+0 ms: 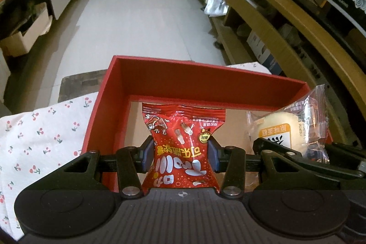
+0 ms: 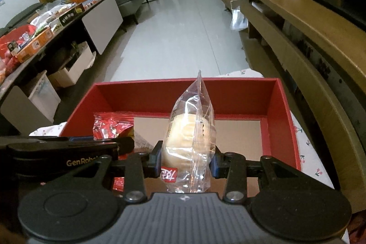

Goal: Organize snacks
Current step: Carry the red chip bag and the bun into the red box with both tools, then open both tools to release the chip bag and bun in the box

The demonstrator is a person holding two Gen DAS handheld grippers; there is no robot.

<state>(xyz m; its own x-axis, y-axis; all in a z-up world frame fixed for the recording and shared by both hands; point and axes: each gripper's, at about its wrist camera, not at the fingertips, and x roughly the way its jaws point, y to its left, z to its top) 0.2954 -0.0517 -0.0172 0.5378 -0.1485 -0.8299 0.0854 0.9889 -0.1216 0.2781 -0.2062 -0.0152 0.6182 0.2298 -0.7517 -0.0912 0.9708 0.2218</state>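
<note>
My left gripper (image 1: 180, 152) is shut on a red candy packet (image 1: 183, 143) and holds it over the left part of an open red box (image 1: 201, 81). My right gripper (image 2: 186, 160) is shut on a clear-wrapped pale bun (image 2: 189, 136) and holds it upright over the same red box (image 2: 189, 90). The bun (image 1: 281, 127) and the right gripper show at the right of the left wrist view. The red packet (image 2: 112, 127) and the left gripper show at the left of the right wrist view. The box floor is bare brown card.
The box stands on a cherry-print cloth (image 1: 39, 136). A long wooden shelf unit (image 2: 297, 22) runs along the right. A low table with snack boxes (image 2: 41, 38) stands at the left. A pale tiled floor (image 2: 183, 33) lies ahead.
</note>
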